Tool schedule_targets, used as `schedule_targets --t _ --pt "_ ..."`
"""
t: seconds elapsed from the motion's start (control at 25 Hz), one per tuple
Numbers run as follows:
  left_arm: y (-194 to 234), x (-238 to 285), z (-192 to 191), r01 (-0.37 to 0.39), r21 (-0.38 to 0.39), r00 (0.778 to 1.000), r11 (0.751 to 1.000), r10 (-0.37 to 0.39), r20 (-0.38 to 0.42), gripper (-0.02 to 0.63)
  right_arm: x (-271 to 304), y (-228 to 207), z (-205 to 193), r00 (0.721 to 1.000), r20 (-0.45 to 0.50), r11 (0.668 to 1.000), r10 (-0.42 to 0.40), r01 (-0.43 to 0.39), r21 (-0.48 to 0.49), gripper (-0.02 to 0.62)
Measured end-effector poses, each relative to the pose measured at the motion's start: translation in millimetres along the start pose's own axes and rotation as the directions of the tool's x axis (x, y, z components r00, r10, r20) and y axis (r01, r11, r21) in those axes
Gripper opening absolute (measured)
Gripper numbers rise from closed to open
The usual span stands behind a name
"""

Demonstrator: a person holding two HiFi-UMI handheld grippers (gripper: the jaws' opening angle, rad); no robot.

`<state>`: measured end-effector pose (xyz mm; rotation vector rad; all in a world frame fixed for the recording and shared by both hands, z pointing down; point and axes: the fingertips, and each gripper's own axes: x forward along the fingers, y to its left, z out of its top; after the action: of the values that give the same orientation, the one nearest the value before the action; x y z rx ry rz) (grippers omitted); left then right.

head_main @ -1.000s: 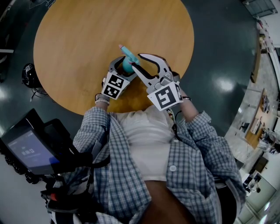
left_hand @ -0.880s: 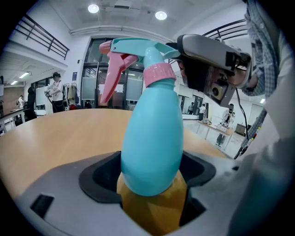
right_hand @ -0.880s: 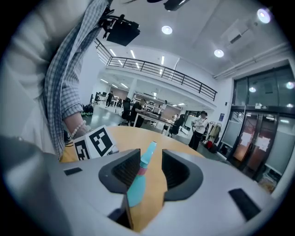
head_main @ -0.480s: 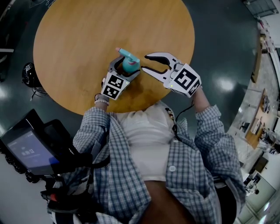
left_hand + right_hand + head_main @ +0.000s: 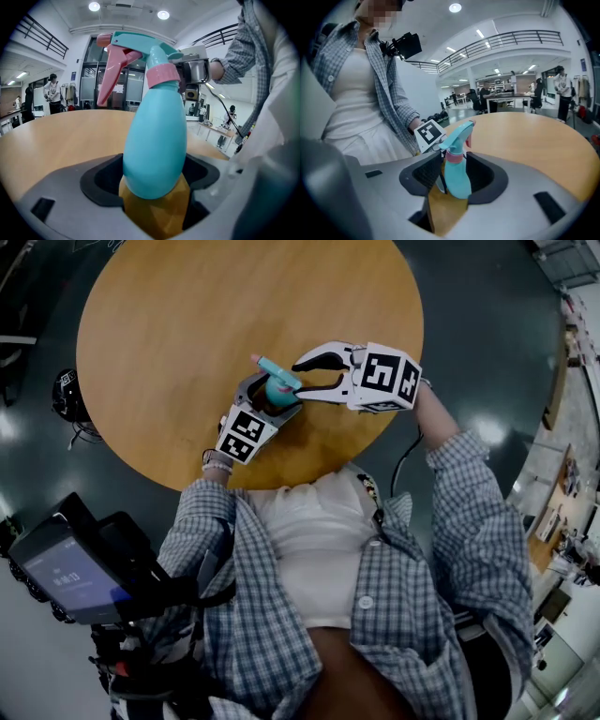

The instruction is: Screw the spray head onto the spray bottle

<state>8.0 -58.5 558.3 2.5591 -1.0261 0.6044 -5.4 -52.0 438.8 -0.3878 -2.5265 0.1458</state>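
a: where's the bottle?
b: the bottle (image 5: 154, 140) stands about upright on the table (image 5: 169, 324), near the edge closest to you. your left gripper (image 5: 270, 395) is clenched on its fat lower body, one jaw on each side.
a: and the head?
b: the head (image 5: 140, 44) sits on top of the bottle, joined to it by a pink collar (image 5: 161, 75). its pink trigger (image 5: 115, 70) hangs on the side away from your right hand. how far it's screwed down i cannot tell.
a: what about my right gripper?
b: your right gripper (image 5: 452, 180) points in from your right, and its jaws have just been opening. they stand apart, one on each side of the bottle's upper part, with the collar and neck between them. in the right gripper view a gap shows beside the pads, so they aren't pressing. it's released, grasping nothing.
a: do the two grippers touch?
b: in the head view your right jaws' tips lie just beside the left gripper's jaws. whether they meet i cannot make out.
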Motion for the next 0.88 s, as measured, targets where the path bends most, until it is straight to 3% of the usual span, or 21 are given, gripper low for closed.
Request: schedule_targets --t 0.16,0.56,0.72,0.88 --pt "-1 -3 -2 0.004 0.000 1.000 1.000 -0.004 -0.001 0.400 8 6 3 0.988 -0.047 0.988 0.148 -0.150 -0.042 0.143" --pt "-5 -6 -4 0.008 -0.001 1.000 1.000 -0.008 -0.006 0.400 23 9 7 0.942 -0.071 0.942 0.329 -0.333 -0.051 0.124" --pt "-7 -8 -6 0.008 0.000 1.000 1.000 -0.008 -0.005 0.400 22 14 9 0.948 -0.063 0.943 0.311 -0.316 -0.102 0.121" --pt "-8 -9 -4 0.010 0.003 1.000 1.000 -0.010 -0.003 0.400 19 19 8 0.979 -0.022 0.960 0.200 -0.201 -0.194 0.120"
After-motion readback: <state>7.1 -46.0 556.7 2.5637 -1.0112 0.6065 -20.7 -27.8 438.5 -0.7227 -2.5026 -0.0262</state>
